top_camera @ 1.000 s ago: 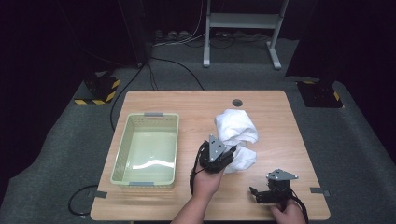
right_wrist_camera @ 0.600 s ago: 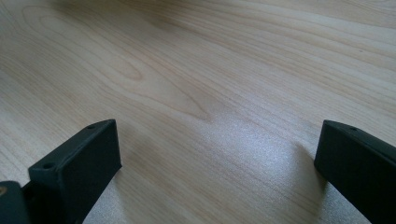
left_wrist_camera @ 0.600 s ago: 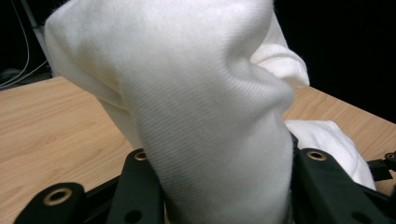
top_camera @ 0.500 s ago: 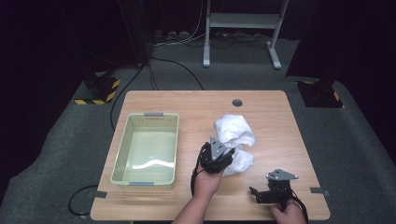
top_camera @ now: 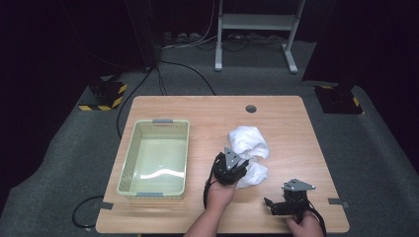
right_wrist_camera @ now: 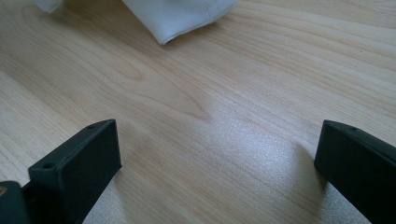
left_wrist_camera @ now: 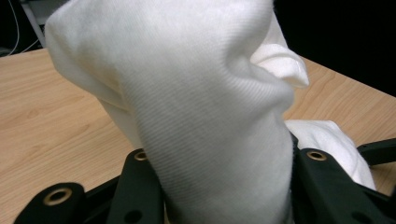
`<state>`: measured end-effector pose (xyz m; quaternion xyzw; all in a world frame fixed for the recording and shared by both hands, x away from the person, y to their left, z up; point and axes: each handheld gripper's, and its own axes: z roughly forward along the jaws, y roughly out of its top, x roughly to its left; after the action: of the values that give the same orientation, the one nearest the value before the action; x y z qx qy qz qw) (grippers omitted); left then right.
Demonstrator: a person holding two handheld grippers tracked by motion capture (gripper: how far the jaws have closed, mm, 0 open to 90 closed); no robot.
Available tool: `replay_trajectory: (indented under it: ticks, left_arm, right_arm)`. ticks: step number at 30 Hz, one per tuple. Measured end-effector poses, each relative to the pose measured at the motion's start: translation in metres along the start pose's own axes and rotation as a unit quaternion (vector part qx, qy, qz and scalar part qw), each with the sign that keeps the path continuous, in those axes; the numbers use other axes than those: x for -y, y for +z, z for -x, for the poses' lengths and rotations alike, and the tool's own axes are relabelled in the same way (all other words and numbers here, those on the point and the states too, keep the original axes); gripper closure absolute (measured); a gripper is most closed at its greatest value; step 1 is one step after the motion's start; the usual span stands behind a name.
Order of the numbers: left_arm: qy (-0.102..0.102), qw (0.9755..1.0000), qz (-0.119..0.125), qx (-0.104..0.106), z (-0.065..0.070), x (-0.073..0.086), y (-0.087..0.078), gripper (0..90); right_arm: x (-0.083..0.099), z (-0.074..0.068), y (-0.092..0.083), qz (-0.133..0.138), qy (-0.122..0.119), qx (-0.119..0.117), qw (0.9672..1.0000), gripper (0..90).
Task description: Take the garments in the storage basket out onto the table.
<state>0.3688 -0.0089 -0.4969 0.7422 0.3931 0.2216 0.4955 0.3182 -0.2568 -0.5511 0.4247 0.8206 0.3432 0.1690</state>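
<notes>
While a pale green, slotted plastic basket (top_camera: 155, 157) with grey handle clips is seen standing empty on the left half of the light wooden table (top_camera: 291, 123), the work in hand is found to its right, near the table's middle. A crumpled white cloth (top_camera: 248, 143) is bunched there on the wood, well apart from the basket. The left gripper (top_camera: 230, 165) is held at the near edge of that cloth, and its black jaws are clamped on a fold of the fabric. In the left gripper view the white cloth (left_wrist_camera: 196, 107) is shown rising in a thick twisted column straight out from between the two black jaws, pinched at its base and spreading wider above, with a further lobe lying on the wood at the right. The hand (top_camera: 220, 194) bearing this gripper is seen coming in from the near edge of the table.

Farther right, near the front right corner, the right gripper (top_camera: 281, 205) is held low over the bare wood, apart from the cloth. Its jaws are seen standing wide apart in the right gripper view, with nothing but wood grain between them, and a corner of the cloth (right_wrist_camera: 177, 14) is visible beyond them at the top. A small round hole (top_camera: 251, 108) is seen near the table's far edge.
</notes>
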Motion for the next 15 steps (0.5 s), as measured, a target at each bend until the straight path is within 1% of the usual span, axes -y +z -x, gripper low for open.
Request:
replay_trajectory:
  ticks: [5,8,15]
  left_arm:
    - [0.003,0.9999,-0.015,0.002,0.0,0.006,0.006,59.5]
    - [0.002,0.9997,-0.023,0.003,0.001,0.009,0.009,59.4]
    - [0.004,0.999,-0.043,0.005,0.003,0.015,0.015,58.9]
  right_arm:
    - [0.0,0.0,0.0,0.0,-0.002,0.001,1.0,0.2]
    - [0.0,0.0,0.0,0.0,-0.002,0.001,1.0,0.1]
    - [0.0,0.0,0.0,-0.001,-0.004,0.001,1.0,0.1]
